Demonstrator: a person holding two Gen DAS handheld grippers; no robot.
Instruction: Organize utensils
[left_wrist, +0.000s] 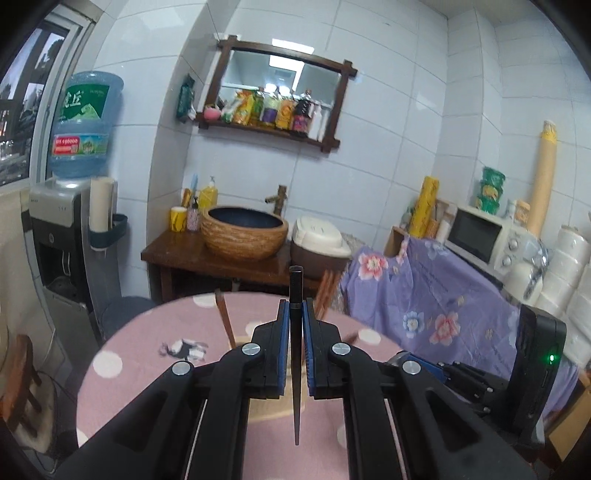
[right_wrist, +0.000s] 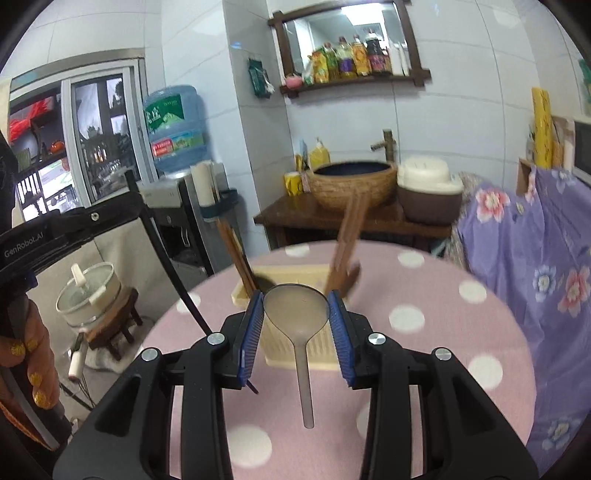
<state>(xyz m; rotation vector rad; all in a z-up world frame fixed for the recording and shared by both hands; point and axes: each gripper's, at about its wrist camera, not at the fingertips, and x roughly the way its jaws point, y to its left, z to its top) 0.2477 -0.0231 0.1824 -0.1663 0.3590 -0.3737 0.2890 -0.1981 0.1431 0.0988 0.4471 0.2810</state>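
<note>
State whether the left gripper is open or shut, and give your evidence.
Shut. In the left wrist view, the left gripper has both blue pads pressed against a black chopstick that runs straight between them.

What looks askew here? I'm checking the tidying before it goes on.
The brown chopsticks in the cream holder lean at steep, opposing angles rather than standing together. Otherwise the left gripper grips a black chopstick and the right gripper a spoon; nothing spilled.
</note>
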